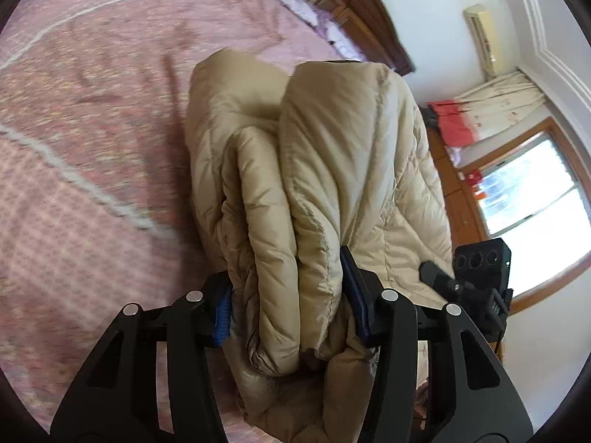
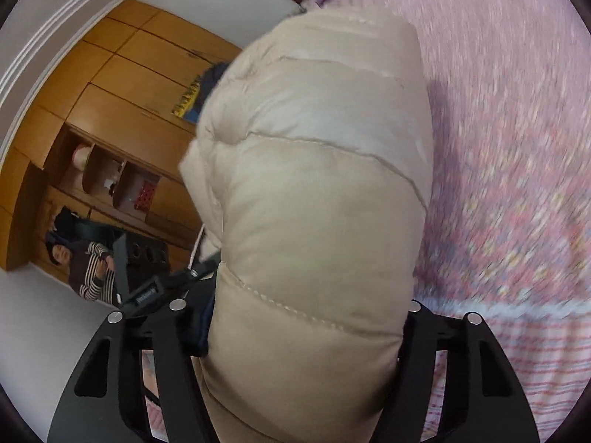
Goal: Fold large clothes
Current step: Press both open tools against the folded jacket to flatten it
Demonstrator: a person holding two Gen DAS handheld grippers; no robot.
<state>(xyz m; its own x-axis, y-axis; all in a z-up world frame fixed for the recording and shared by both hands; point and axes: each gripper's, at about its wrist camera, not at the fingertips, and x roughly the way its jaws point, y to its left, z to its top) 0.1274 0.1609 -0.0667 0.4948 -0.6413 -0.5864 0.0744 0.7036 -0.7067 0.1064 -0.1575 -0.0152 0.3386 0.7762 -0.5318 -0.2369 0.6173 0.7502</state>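
A beige quilted puffer jacket (image 1: 314, 170) is bunched in thick folds and held up above the pink bed. My left gripper (image 1: 288, 302) is shut on its folds, which bulge between the blue pads (image 1: 221, 313). In the right wrist view the jacket (image 2: 317, 192) fills the middle, and my right gripper (image 2: 306, 332) is shut on a thick padded bundle of it. The right gripper's fingertips are hidden by the fabric. The other gripper's black body shows at the right edge of the left wrist view (image 1: 480, 277) and at the left in the right wrist view (image 2: 144, 269).
A pink patterned bedspread (image 1: 92, 129) with white trim lies under the jacket and also shows in the right wrist view (image 2: 517, 147). A dark wooden headboard (image 1: 354, 18) stands at the far end. A wooden wardrobe (image 2: 110, 110), a window (image 1: 528, 192) and a person (image 2: 85, 265) are nearby.
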